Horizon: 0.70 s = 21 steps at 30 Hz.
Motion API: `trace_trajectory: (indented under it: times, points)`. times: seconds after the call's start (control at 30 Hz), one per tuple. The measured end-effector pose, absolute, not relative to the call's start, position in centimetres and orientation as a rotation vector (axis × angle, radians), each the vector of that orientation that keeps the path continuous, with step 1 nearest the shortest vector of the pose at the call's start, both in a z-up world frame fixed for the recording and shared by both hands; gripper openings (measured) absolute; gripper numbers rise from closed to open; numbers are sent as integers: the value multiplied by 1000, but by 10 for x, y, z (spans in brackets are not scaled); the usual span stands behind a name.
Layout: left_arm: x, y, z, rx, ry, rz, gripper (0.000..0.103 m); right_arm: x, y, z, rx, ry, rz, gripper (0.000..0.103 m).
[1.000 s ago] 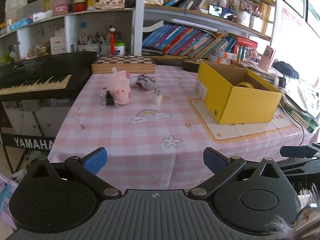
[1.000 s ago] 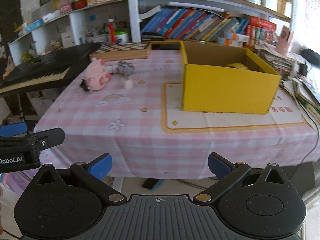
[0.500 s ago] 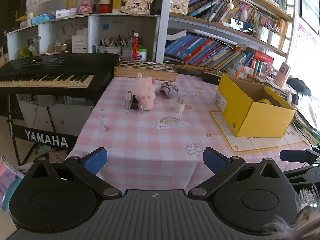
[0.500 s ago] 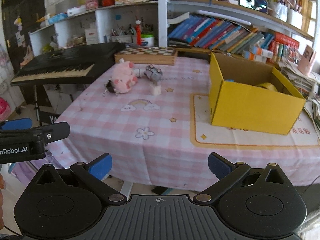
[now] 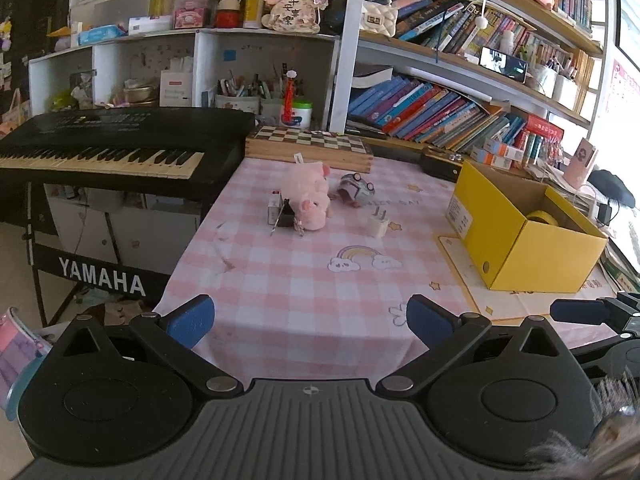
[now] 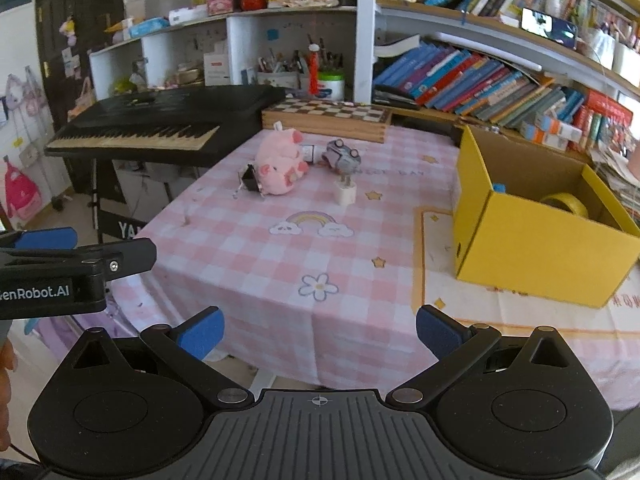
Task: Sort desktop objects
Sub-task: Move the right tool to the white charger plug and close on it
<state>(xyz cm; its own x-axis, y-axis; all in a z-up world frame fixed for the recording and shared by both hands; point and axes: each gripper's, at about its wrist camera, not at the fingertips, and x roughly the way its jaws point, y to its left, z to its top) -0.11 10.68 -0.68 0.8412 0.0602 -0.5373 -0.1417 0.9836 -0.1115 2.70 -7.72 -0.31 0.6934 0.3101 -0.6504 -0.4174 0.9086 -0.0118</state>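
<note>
A: Count on the tabletop point(image 5: 304, 280)?
B: One pink plush pig point(image 5: 310, 196), one grey toy car point(image 5: 356, 190), one white plug point(image 5: 378, 224), one black clip point(image 5: 285, 216), clustered centre frame; one yellow box point(image 5: 520, 236), right.
A: Hand-held grippers?
B: Left hand-held gripper point(image 5: 310, 318) and right hand-held gripper point(image 6: 318, 330), both spread wide, empty.

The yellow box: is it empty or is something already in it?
Not empty. The open-topped yellow box holds a yellow tape roll and something small and blue.
</note>
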Motion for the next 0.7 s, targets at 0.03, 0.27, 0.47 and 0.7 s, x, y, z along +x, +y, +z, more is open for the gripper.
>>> trace_trajectory:
  times: [0.03, 0.27, 0.47, 0.7]
  points:
    - [1, 107, -7, -146, 563, 107, 103, 30, -77, -4, -164, 695, 413, 103]
    - [28, 110, -8, -132, 579, 116, 103, 61, -70, -6, -162, 704, 447, 102]
    - [60, 117, -12, -146, 596, 143, 103, 93, -67, -10, -168, 710, 453, 102]
    - [98, 126, -24, -177, 635, 182, 103, 135, -63, -20, -190, 724, 460, 101]
